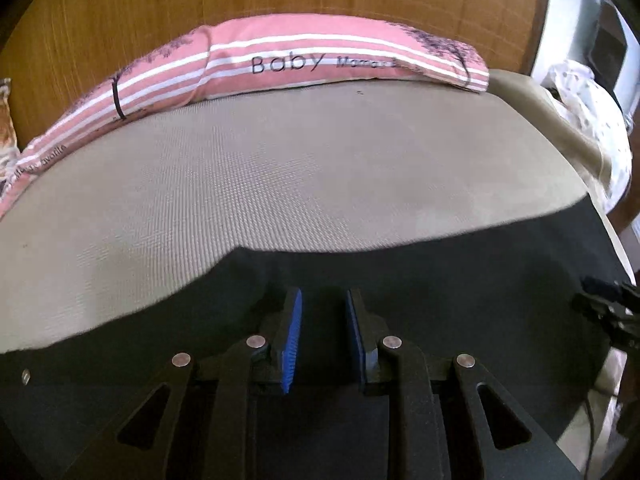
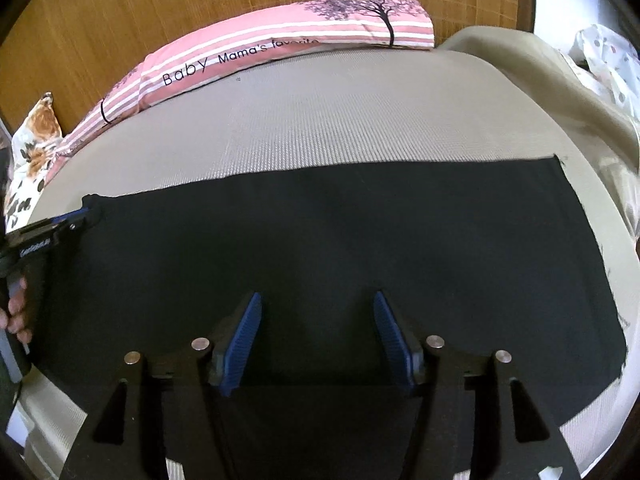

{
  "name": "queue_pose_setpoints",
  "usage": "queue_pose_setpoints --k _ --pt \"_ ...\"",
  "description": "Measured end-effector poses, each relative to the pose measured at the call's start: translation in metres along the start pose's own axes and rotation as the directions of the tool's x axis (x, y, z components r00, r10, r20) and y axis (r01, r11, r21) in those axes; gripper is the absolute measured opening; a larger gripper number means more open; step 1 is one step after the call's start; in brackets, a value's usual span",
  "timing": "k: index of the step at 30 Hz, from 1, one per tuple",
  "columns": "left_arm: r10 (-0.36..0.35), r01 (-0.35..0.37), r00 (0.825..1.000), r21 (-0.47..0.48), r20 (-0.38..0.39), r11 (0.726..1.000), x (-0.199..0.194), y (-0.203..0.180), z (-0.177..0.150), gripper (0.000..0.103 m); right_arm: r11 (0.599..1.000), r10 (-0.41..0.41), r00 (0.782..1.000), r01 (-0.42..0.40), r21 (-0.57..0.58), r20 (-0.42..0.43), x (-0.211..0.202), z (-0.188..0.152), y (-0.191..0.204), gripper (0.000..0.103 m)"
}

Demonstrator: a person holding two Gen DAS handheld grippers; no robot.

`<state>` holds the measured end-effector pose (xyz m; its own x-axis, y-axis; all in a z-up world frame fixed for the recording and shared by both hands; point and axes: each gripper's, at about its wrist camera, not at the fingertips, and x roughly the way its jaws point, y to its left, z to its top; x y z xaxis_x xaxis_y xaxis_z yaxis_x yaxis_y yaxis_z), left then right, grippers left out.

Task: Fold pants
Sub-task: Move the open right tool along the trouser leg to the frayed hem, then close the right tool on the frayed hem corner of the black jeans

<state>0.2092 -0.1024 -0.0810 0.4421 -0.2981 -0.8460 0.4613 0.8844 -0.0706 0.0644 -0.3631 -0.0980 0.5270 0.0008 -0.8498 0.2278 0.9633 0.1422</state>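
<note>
Black pants (image 2: 320, 240) are spread flat on the bed (image 2: 320, 120) — both grippers, left (image 1: 323, 300) and right (image 2: 318, 304), are held agape above them, lower centre.

Beyond the pants (image 2: 320, 248), toward 12 o'clock, bare mattress (image 2: 320, 120) leaves open passage up to the pink pillow (image 2: 280, 40) against the headboard (image 2: 160, 8). At 2 o'clock, bunched cloth (image 2: 600, 60) crowds the edge.

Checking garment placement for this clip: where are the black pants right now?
The black pants lie flat on the near part of the grey bed surface, under both grippers in both wrist views, well short of the pink striped pillow along the wooden headboard.
</note>
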Motion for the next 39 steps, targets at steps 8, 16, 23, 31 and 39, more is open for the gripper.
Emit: queue_pose_setpoints --k 8,16,23,31,39 --pt "0.016 -0.014 0.999 0.050 -0.031 0.999 -0.025 -0.018 -0.038 0.024 1.000 0.001 1.000 -0.001 0.016 -0.005 -0.009 -0.013 -0.001 0.060" --pt "0.021 -0.017 0.997 0.058 -0.071 0.998 -0.036 -0.023 -0.072 0.025 0.999 0.017 1.000 -0.016 0.050 -0.024 -0.025 -0.034 -0.012 0.060" --pt "0.007 -0.002 0.997 0.072 -0.077 0.997 -0.057 -0.026 -0.102 0.033 0.989 0.043 0.999 -0.041 0.145 -0.013 -0.049 -0.046 -0.041 0.061" --pt "-0.024 0.026 0.994 0.024 -0.103 0.999 -0.070 -0.023 -0.117 0.034 0.952 0.046 0.999 -0.043 0.304 -0.004 -0.073 -0.067 -0.092 0.062" --pt "-0.047 0.052 0.991 0.034 -0.127 0.998 -0.081 -0.030 -0.120 0.034 0.853 0.084 0.994 -0.108 0.511 0.070 -0.081 -0.090 -0.146 0.062"
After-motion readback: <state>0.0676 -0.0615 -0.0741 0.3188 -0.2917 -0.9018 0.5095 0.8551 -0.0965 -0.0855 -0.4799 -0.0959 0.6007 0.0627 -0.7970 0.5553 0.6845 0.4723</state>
